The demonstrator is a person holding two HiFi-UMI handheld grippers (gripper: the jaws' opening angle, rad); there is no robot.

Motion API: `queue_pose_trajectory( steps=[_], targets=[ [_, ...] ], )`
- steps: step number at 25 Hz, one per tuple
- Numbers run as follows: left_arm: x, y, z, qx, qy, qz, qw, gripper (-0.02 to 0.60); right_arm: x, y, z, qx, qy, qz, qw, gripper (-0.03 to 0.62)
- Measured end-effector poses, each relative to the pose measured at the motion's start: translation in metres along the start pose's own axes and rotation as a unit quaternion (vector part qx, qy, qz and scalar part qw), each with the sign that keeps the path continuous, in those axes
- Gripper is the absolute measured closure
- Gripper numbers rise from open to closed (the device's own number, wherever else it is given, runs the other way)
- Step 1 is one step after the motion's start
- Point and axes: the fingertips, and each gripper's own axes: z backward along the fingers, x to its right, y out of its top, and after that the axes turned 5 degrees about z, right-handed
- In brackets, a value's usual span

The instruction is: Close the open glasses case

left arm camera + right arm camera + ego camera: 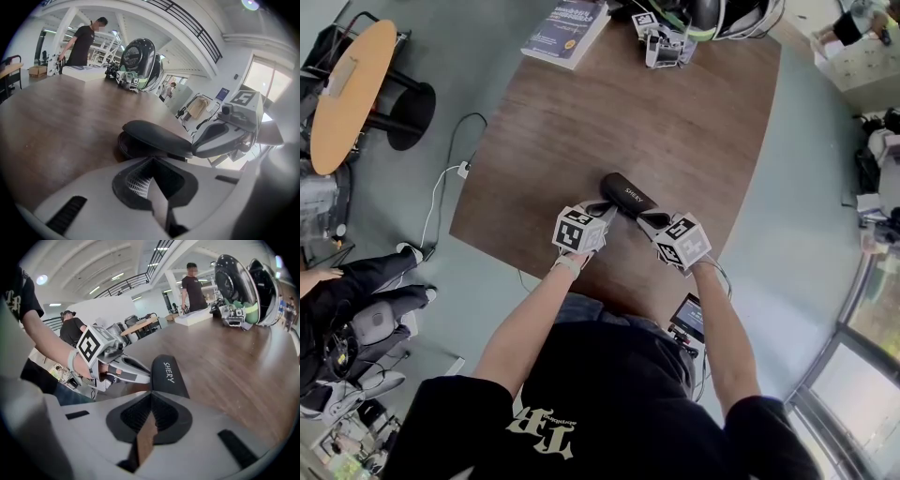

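Facing the glasses case on the table, we keep both tools at its near end, jaws together on nothing: left gripper beside it, right gripper just behind. Its long axis runs away from us, lid seemingly ajar.

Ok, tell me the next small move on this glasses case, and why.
Probably press the right gripper down on the lid while the left gripper steadies the base. The left gripper view shows a dark gap between lid and base, so the glasses case is not fully shut. Both grippers' jaws are together, tips at the case.
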Motion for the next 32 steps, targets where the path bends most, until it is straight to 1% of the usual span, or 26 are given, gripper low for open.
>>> queue_pose_trajectory(
  steps=[7,9,11,13,16,20,23,26,32],
  targets=[
    [-0.008,-0.011,0.013,0.0,0.006,0.007,1.0,0.577,-0.01,-0.017,-0.015,-0.032,0.005,0.019,0.999,0.605],
    [-0.008,-0.011,0.016,0.003,0.007,0.008,0.9999,0.577,-0.013,-0.008,-0.01,-0.016,0.004,0.027,0.999,0.605],
    [-0.008,-0.006,0.017,0.01,0.007,0.005,0.9999,0.577,-0.007,0.01,-0.001,0.015,-0.008,0.025,1.0,0.605],
    [-0.004,0.003,0.016,0.02,0.003,0.003,0.9998,0.577,0.008,0.024,0.009,0.04,-0.031,0.014,0.999,0.605],
    [0.01,0.019,0.014,0.035,-0.011,-0.003,0.9993,0.577,0.039,0.029,0.024,0.059,-0.083,-0.008,0.995,0.605],
    [0.024,0.04,0.004,0.046,-0.027,-0.008,0.9985,0.577,0.095,0.024,0.041,0.08,-0.159,-0.067,0.982,0.605],
    [0.026,0.051,-0.009,0.043,-0.033,-0.008,0.9985,0.577,0.132,0.021,0.042,0.083,-0.187,-0.112,0.972,0.605],
    [0.021,0.053,-0.018,0.03,-0.027,-0.005,0.9992,0.577,0.152,0.022,0.033,0.073,-0.183,-0.127,0.972,0.603],
    [0.013,0.043,-0.022,0.012,-0.022,-0.002,0.9997,0.577,0.161,0.009,0.008,0.04,-0.144,-0.16,0.976,0.603]
  ],
)
